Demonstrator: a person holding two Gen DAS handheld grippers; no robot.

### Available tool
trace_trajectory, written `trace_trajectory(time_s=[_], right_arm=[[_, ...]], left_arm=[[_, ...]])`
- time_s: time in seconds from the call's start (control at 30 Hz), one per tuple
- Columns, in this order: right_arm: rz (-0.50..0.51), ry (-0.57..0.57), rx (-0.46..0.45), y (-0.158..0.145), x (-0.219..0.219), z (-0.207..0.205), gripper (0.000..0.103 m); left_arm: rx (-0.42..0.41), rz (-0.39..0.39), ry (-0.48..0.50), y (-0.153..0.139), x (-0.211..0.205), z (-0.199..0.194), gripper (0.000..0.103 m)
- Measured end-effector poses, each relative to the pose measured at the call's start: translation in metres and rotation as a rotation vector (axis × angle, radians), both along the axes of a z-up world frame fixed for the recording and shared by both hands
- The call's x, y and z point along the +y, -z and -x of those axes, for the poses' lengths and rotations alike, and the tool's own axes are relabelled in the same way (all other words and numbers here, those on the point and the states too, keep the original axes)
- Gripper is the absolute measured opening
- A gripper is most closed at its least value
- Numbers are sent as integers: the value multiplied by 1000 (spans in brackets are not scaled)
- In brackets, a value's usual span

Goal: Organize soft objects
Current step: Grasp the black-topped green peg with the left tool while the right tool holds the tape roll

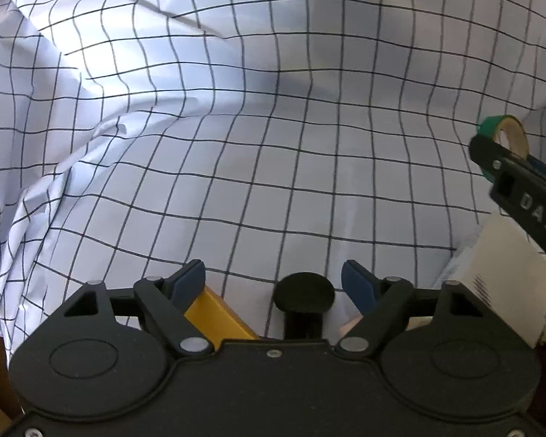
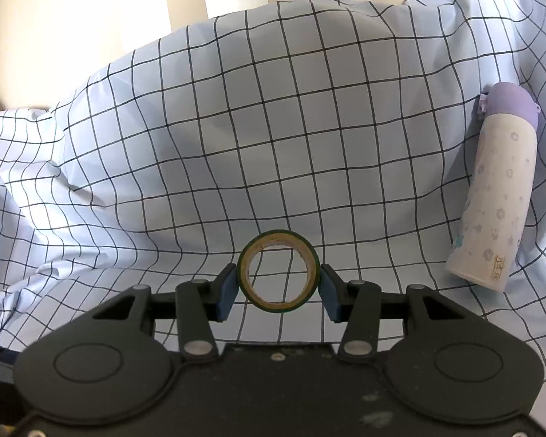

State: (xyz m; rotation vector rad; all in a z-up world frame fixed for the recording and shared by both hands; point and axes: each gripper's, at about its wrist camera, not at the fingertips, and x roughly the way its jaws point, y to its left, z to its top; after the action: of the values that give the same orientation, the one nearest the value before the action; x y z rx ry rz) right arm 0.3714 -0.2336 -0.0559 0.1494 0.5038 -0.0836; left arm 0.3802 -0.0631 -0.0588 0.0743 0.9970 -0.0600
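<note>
My right gripper (image 2: 278, 287) has its jaws clenched on a roll of tape (image 2: 277, 271), green on the outside with a tan cardboard core. The blue pads (image 2: 226, 289) press on the roll from either side, and I hold it on edge so I can look straight through its hole at the checked sheet (image 2: 236, 127) behind. In the left wrist view the same roll (image 1: 506, 134) shows at the far right, sticking out past the tip of my right gripper's black finger.

My left gripper (image 1: 273, 284) points down at the sheet (image 1: 273, 164), its jaws released with nothing between the blue pads (image 1: 187, 284). A round black knob (image 1: 304, 291) sits low between them, close to the gripper body. Just beside the left pad is a yellow edge (image 1: 218, 317), partly hidden by the gripper. At the lower right lies a white box (image 1: 506, 276), touching the sheet's border.

The white sheet with its dark grid is rumpled, bunched into folds on the left. A white bottle (image 2: 498, 189) with a purple cap lies on its side on the sheet, to the right of the tape roll and well apart from it. Pale curtains (image 2: 91, 18) hang behind.
</note>
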Motion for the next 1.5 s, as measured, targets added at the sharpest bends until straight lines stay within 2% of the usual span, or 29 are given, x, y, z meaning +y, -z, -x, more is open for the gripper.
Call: trace_trajectory(time_s=[0.33,0.5,0.53,0.6,0.67,0.77,0.93,0.97,1.07,1.1,1.33,1.37,1.43,1.47,1.5], right_arm=[[8,5,2,0,3,-1,47],[5,9,4,1,2,-2,47],[5,10,4,0,2,-2,47],[5,11,3,1,3,-2,47],[5,13,4,0,2,-2,47],[2,16,3,0,2,-2,47],[-7,21,9,1,0,-4,47],[-9,21,10,1,0,-4,47],[-9,26,11,1,1,-4,47],[-8,26,11,1,1,-4,47],[-3,28,10,1,3,-4,47],[-2,28,10,1,3,-4,47],[-1,28,11,1,3,-4,47],[-2,28,11,1,3,-4,47],[-3,28,11,1,3,-4,47]], left_arm=[[-34,-60,31,5,-7,2,73],[-15,-33,55,8,-10,1,71],[-14,-29,58,7,-10,-1,69],[0,11,73,7,-8,-3,46],[25,60,79,7,-6,-6,40],[18,68,70,6,-6,-9,36],[19,75,71,4,-4,-10,37],[19,71,76,3,-4,-9,40],[19,45,64,2,-6,-5,60],[19,45,61,2,-6,-4,63],[53,42,67,6,-9,-1,64],[53,45,62,7,-9,-1,63],[67,80,60,7,-8,-3,51],[74,99,63,7,-7,-3,37],[74,102,61,7,-7,-4,37]])
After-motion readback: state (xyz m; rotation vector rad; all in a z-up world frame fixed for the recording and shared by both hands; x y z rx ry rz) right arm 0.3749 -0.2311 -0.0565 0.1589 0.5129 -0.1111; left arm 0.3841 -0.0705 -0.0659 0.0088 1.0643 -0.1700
